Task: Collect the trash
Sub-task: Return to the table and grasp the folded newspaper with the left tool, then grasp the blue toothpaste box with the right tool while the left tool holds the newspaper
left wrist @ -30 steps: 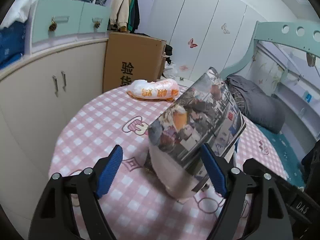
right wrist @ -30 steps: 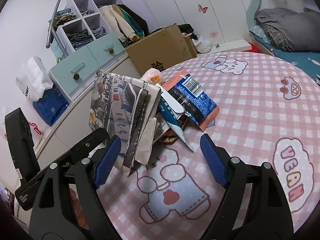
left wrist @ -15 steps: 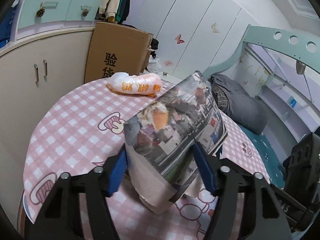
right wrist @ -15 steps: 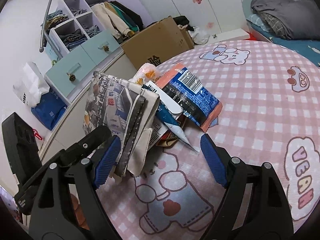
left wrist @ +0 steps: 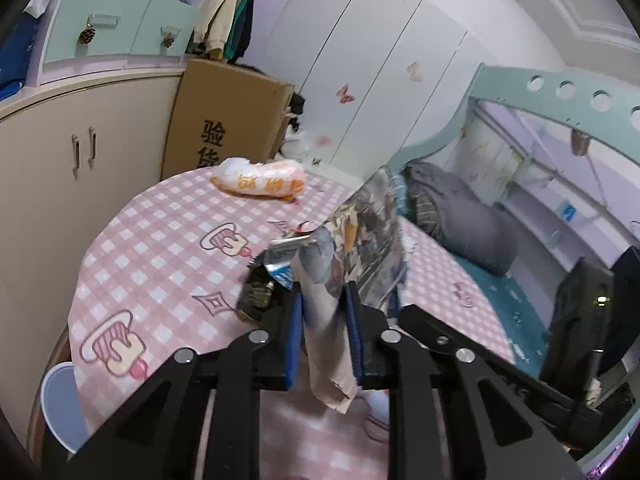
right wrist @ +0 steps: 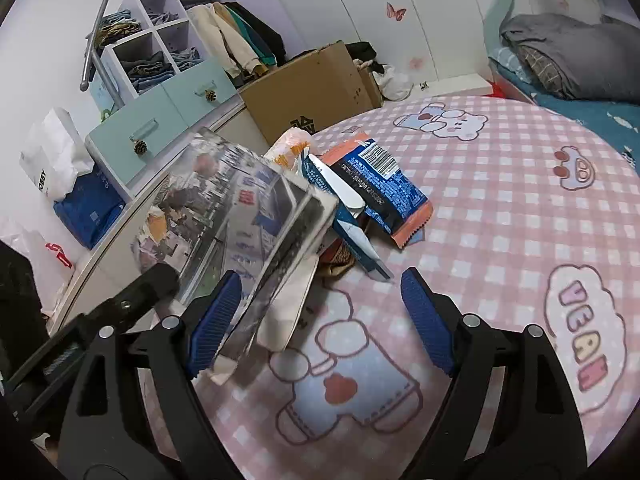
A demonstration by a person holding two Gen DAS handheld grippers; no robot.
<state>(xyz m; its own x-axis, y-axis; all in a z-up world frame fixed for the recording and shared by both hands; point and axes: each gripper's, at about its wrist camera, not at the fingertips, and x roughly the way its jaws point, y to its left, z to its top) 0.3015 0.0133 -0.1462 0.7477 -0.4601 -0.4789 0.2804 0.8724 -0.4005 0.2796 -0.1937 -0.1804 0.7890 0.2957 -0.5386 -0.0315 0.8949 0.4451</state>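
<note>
My left gripper was closing on the printed tote bag, its blue pads pressing the bag's pale lower edge from either side, with the rest of the bag rising tilted beyond my fingertips above the pink checked table. My right gripper stood wide apart and held nothing; the bag's corner hung just beside its left pad. Ahead of those fingers, between them and a little beyond, lay the blue snack wrapper among other wrappers spilling from the bag's mouth. An orange-and-white plastic bag lay well apart at the table's far edge.
</note>
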